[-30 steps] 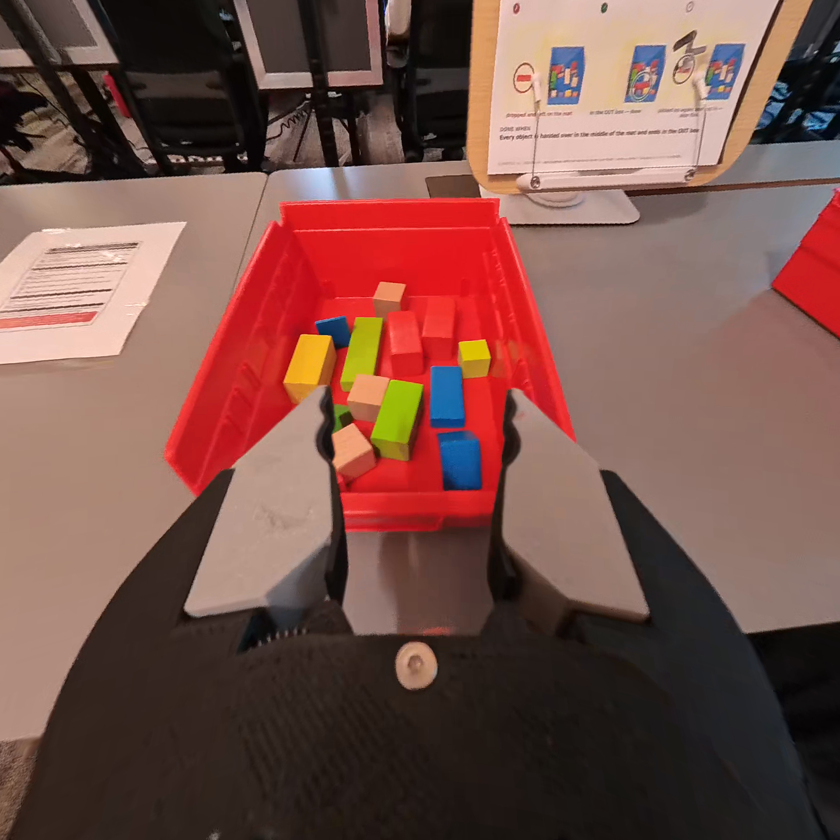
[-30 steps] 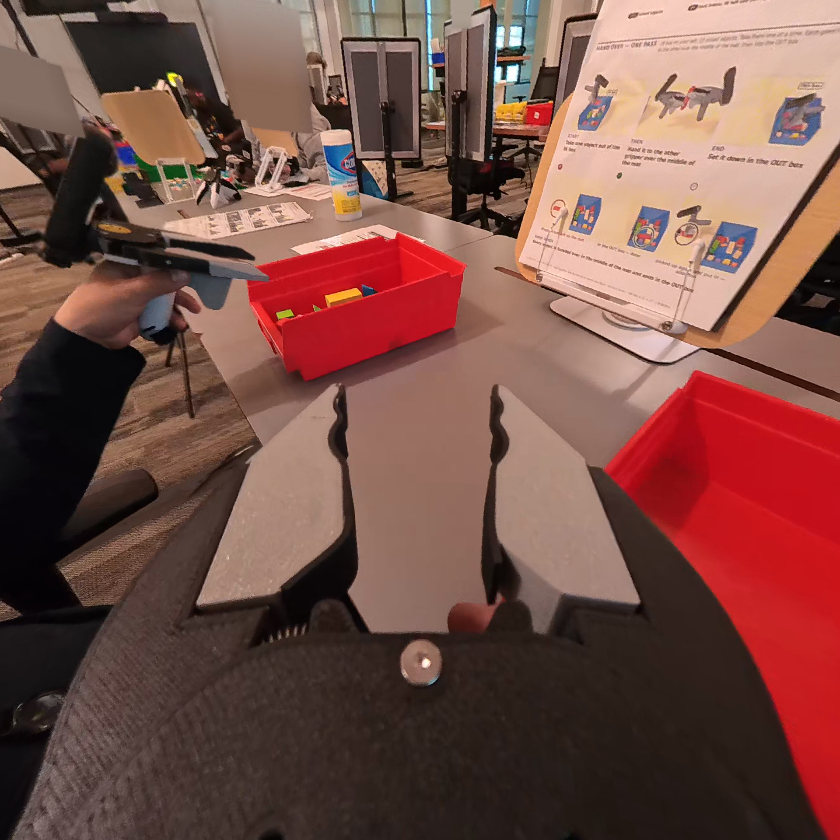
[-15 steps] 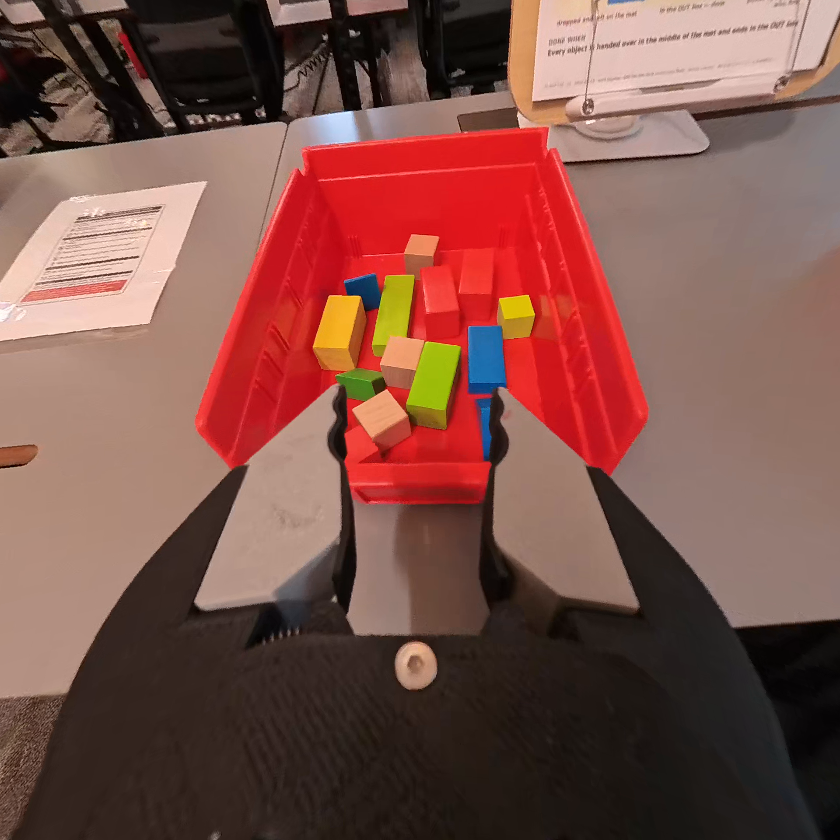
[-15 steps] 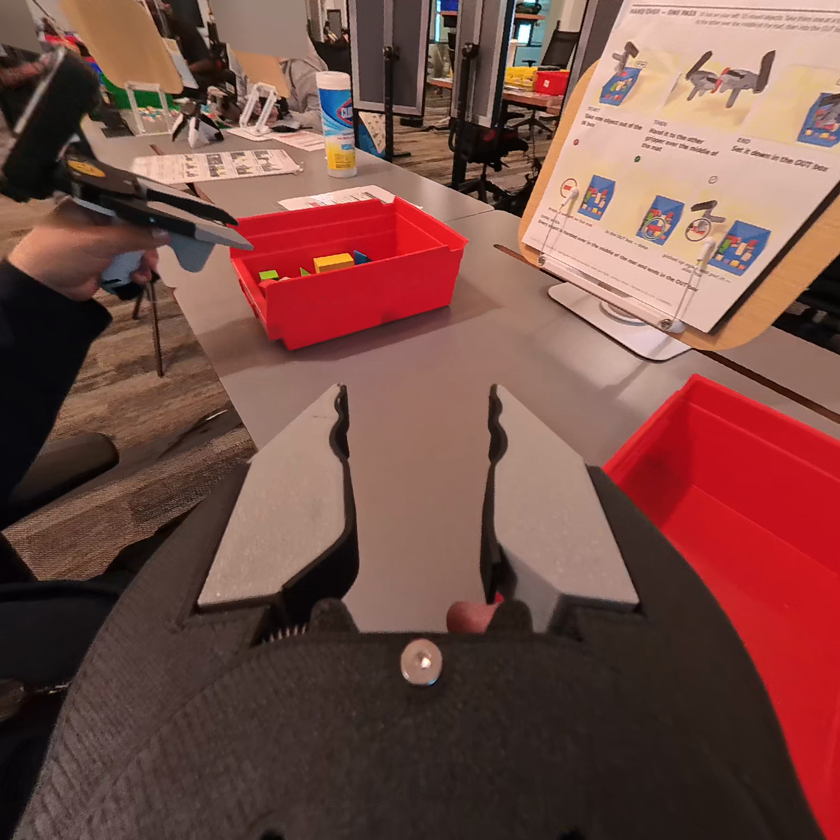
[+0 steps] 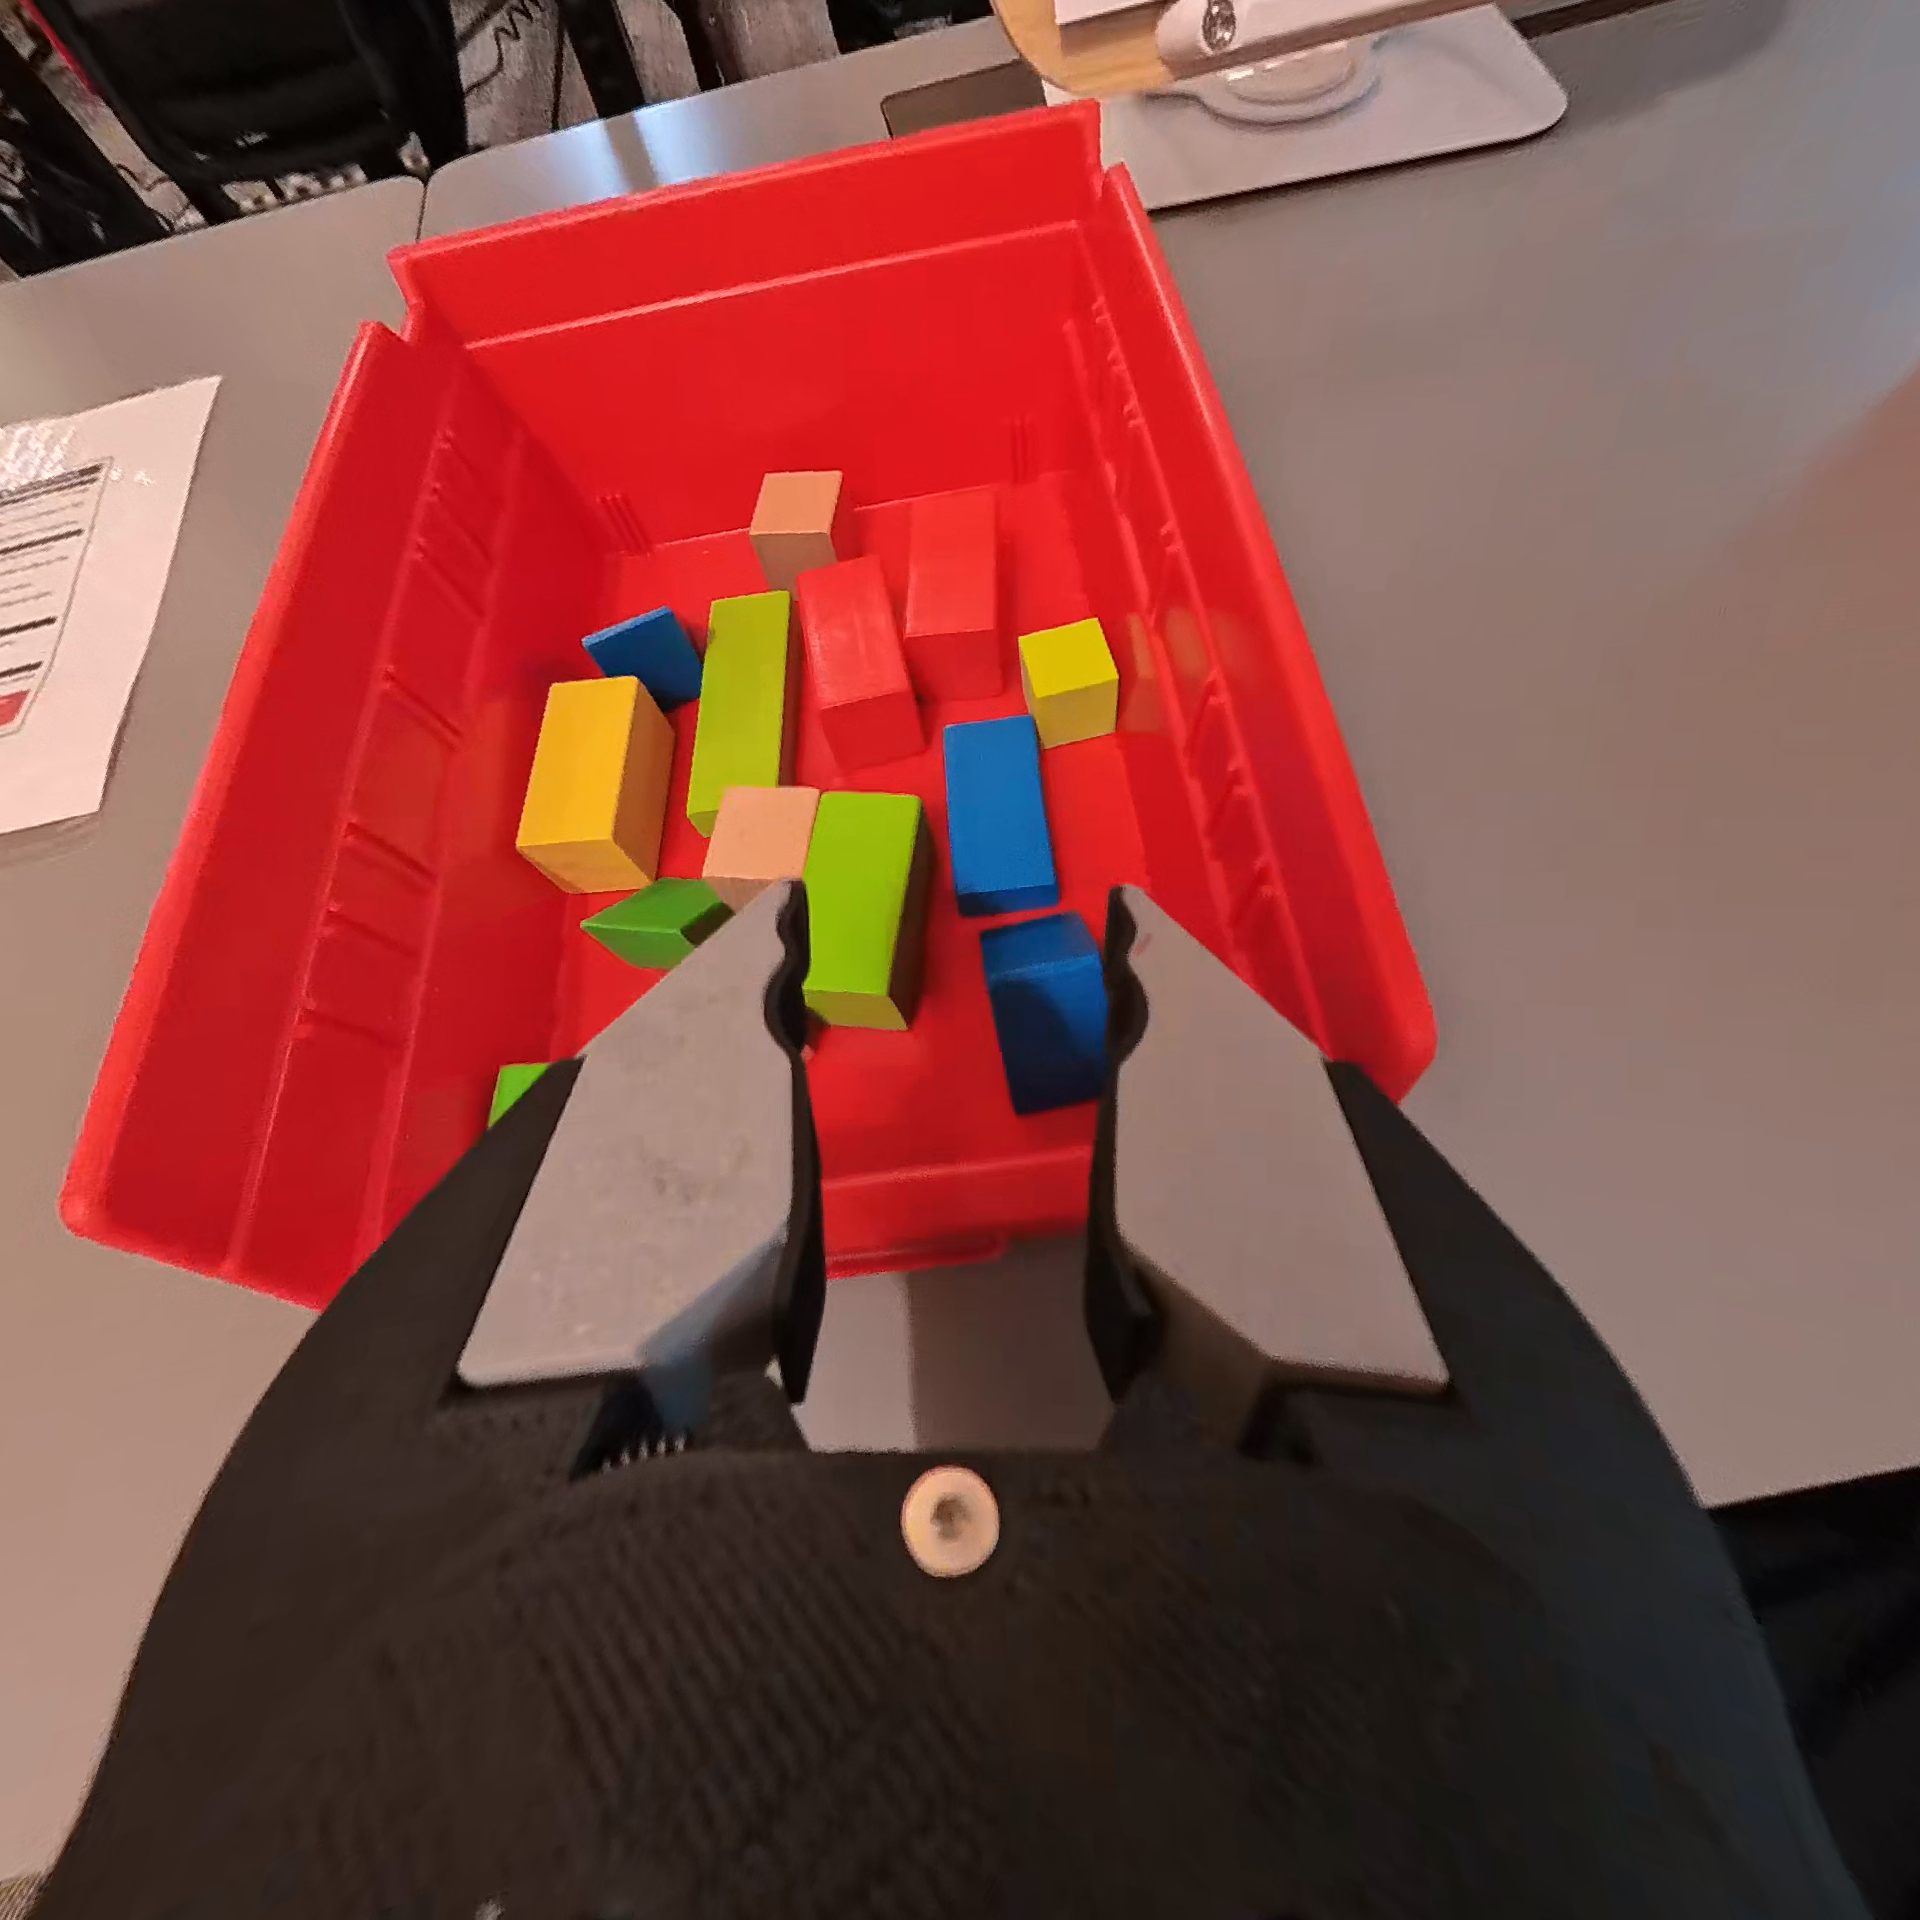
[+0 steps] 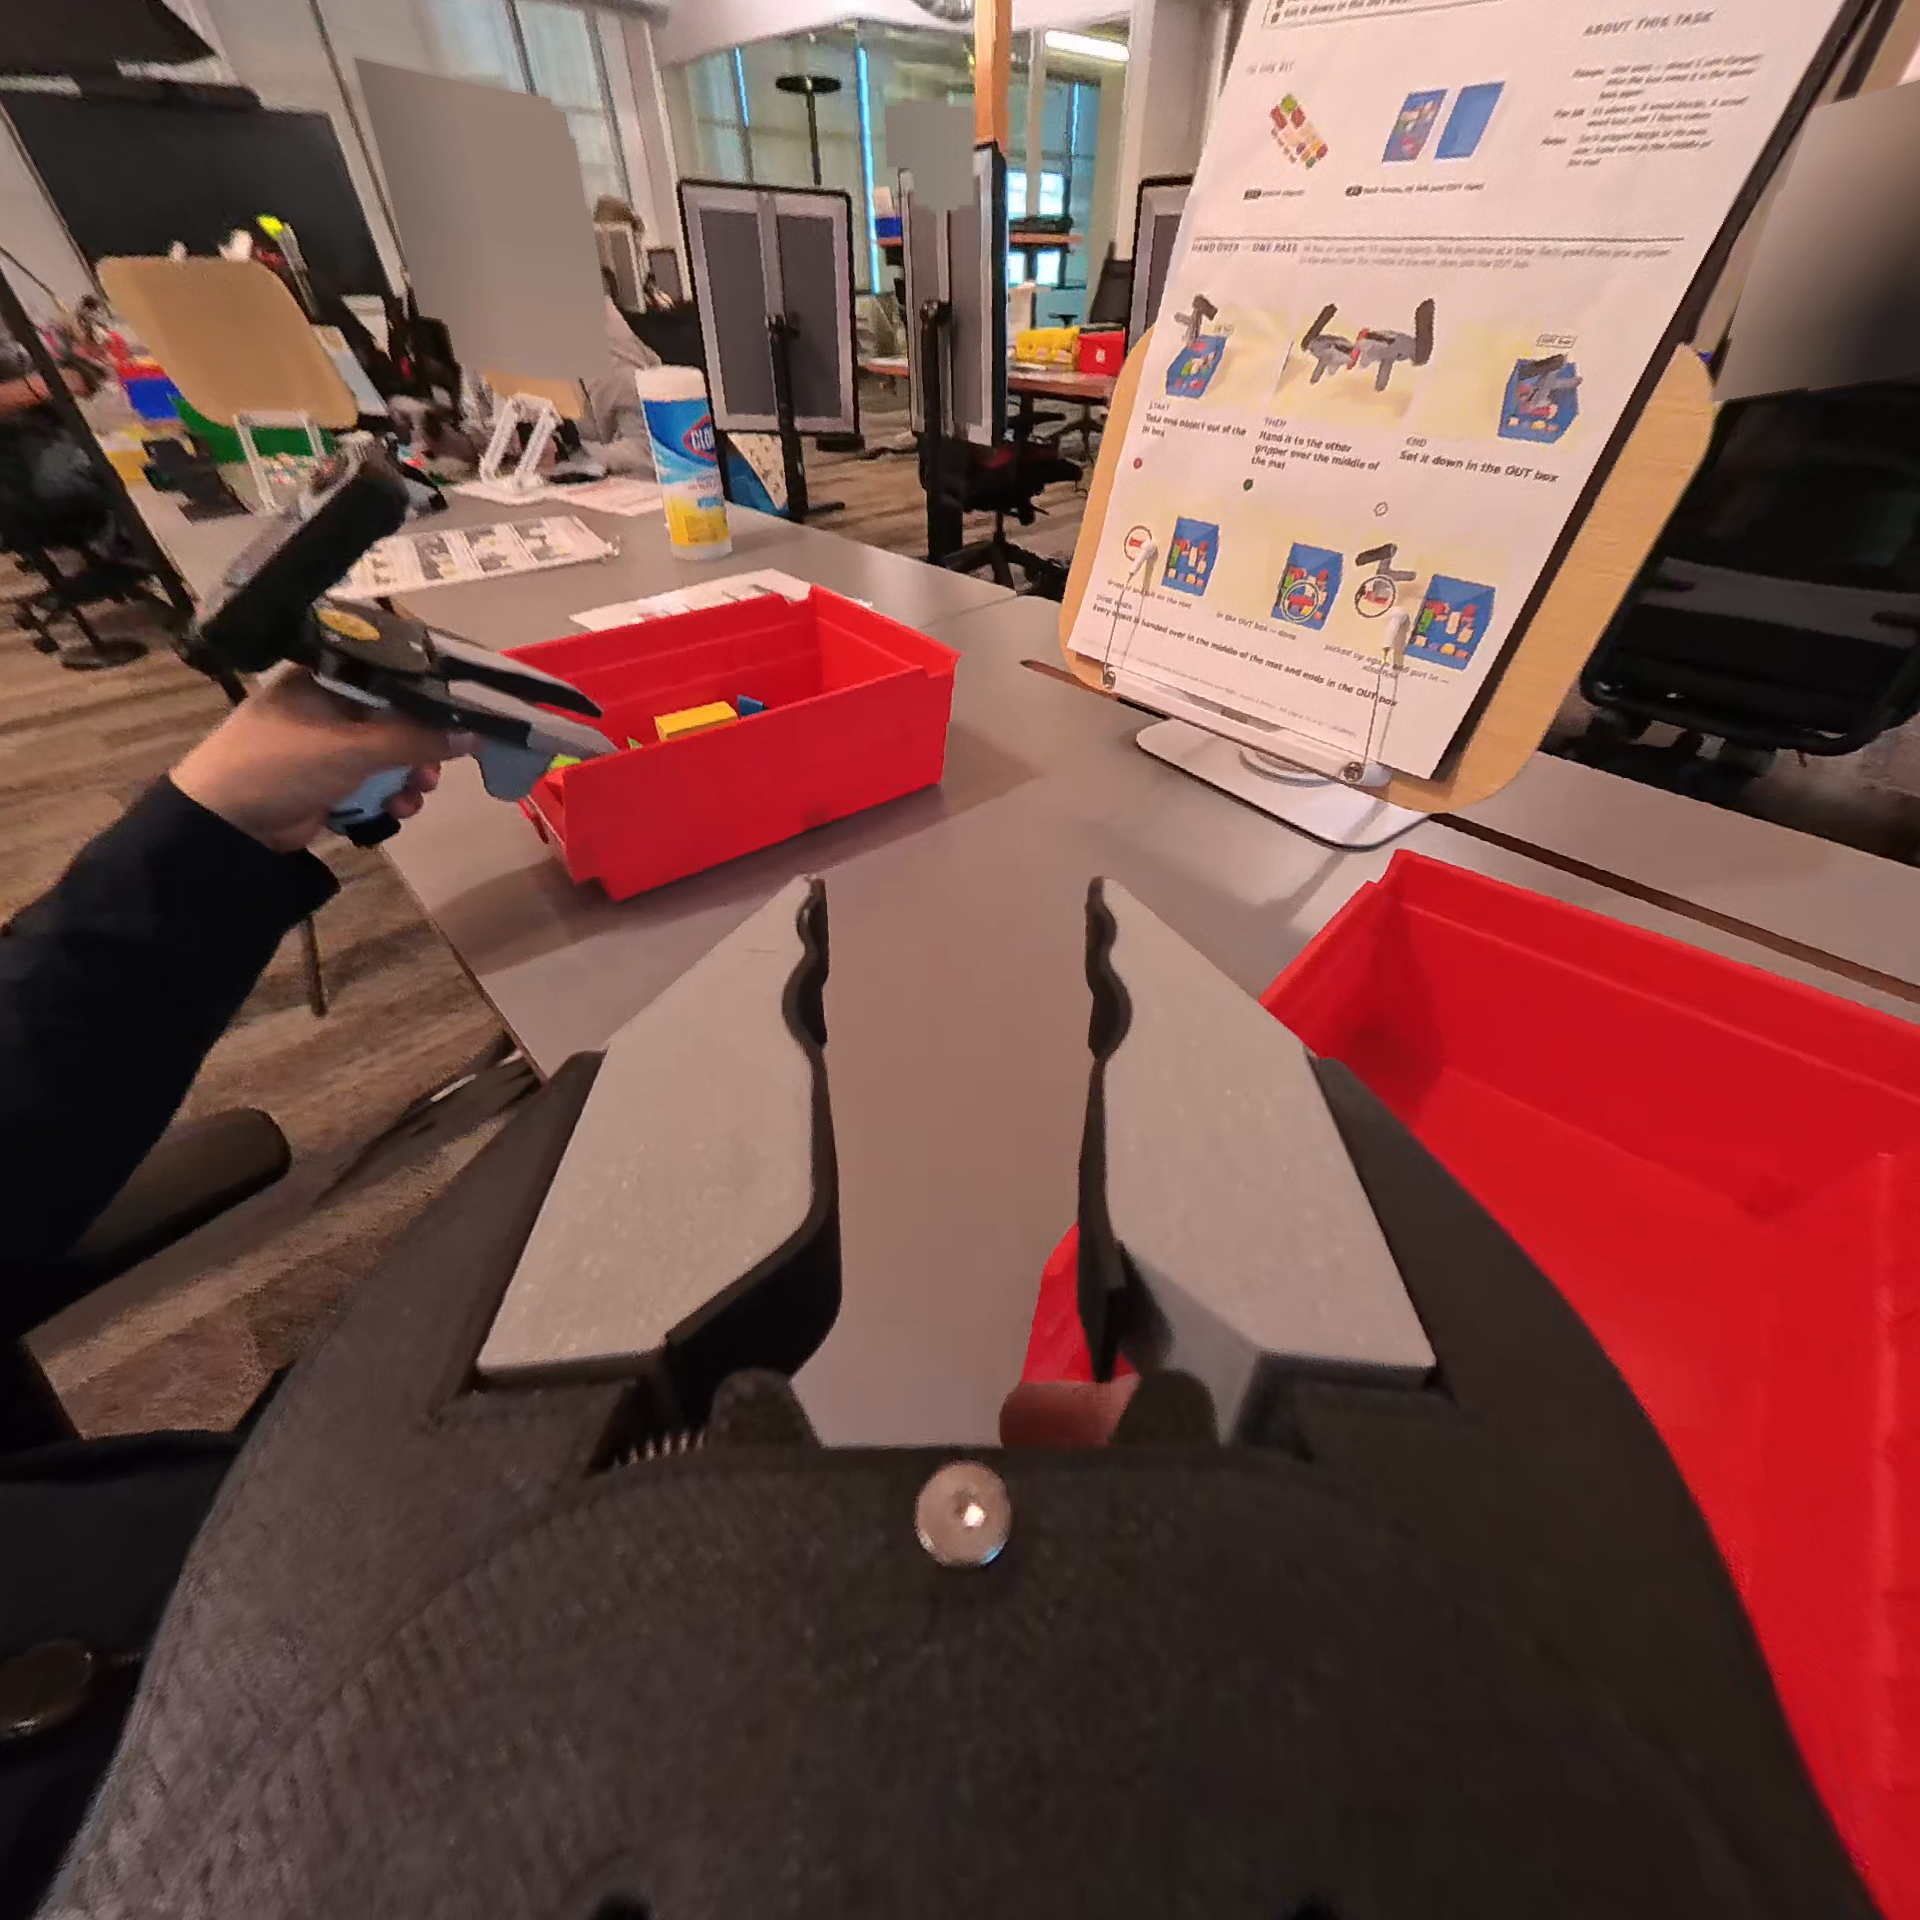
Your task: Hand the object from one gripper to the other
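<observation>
A red bin [image 5: 312, 935] on the grey table holds several coloured wooden blocks. My left gripper [image 5: 951, 961] is open and empty, its tips over the bin's near end, between a light green block [image 5: 862, 904] and a dark blue block [image 5: 1044, 1008]. A tan block [image 5: 758, 836] lies just past the left fingertip. In the right wrist view the left gripper [image 6: 561, 727] shows at the near end of the same bin [image 6: 769, 758], held by a hand. My right gripper [image 6: 951, 935] is open and empty above bare table, left of a second, empty red bin [image 6: 1558, 1091].
An instruction sheet on a wooden stand [image 6: 1403, 416] stands at the table's far side between the bins; its base [image 5: 1330, 94] shows behind the full bin. A printed sheet [image 5: 62, 613] lies to the bin's left. The table edge [image 6: 468, 966] runs near the left gripper. The left gripper's tips are roughly 45 cm from the right gripper's.
My left gripper has moved forward and down, from short of the bin's front wall to over the blocks at its near end. My right gripper has stayed open and shifted only slightly.
</observation>
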`<state>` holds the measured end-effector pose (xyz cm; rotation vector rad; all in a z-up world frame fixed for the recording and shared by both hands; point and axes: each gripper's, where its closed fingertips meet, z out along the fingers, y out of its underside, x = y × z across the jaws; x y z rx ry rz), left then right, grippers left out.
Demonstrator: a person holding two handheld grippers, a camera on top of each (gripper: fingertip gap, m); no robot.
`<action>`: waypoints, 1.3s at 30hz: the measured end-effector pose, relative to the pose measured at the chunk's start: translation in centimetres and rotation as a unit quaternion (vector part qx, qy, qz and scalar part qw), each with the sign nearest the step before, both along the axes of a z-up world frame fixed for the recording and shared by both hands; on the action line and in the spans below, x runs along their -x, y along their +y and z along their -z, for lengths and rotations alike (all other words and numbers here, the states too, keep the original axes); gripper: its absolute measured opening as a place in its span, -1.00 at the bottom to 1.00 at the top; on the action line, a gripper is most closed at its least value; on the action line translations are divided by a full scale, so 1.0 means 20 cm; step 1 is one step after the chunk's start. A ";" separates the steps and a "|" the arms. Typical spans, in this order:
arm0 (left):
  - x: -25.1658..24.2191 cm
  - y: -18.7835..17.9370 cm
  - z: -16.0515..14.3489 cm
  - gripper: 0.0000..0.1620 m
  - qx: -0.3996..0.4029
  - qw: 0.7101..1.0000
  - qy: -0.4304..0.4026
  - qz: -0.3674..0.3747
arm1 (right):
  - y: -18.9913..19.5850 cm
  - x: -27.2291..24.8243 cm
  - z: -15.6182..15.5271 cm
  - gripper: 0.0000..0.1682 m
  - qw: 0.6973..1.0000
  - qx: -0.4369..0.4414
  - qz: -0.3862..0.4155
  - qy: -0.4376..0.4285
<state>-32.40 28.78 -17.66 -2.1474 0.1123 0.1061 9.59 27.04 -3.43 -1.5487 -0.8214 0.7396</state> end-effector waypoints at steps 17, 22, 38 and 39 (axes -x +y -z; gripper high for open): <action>0.11 -0.11 0.04 -0.35 0.014 1.000 -0.008 -0.026 | 0.03 0.22 0.14 -0.47 0.997 0.038 -0.054 -0.037; 0.09 -0.09 0.04 -0.35 0.015 1.000 -0.005 -0.017 | 0.02 0.18 0.10 -0.50 0.999 0.018 -0.037 -0.032; 0.11 -0.10 0.05 -0.36 0.051 0.999 0.009 -0.006 | 0.07 0.03 0.03 -0.55 1.000 0.018 -0.012 0.008; 0.11 -0.09 0.05 -0.37 0.059 0.998 0.008 0.002 | 0.07 0.03 0.03 -0.55 1.000 0.020 -0.011 0.011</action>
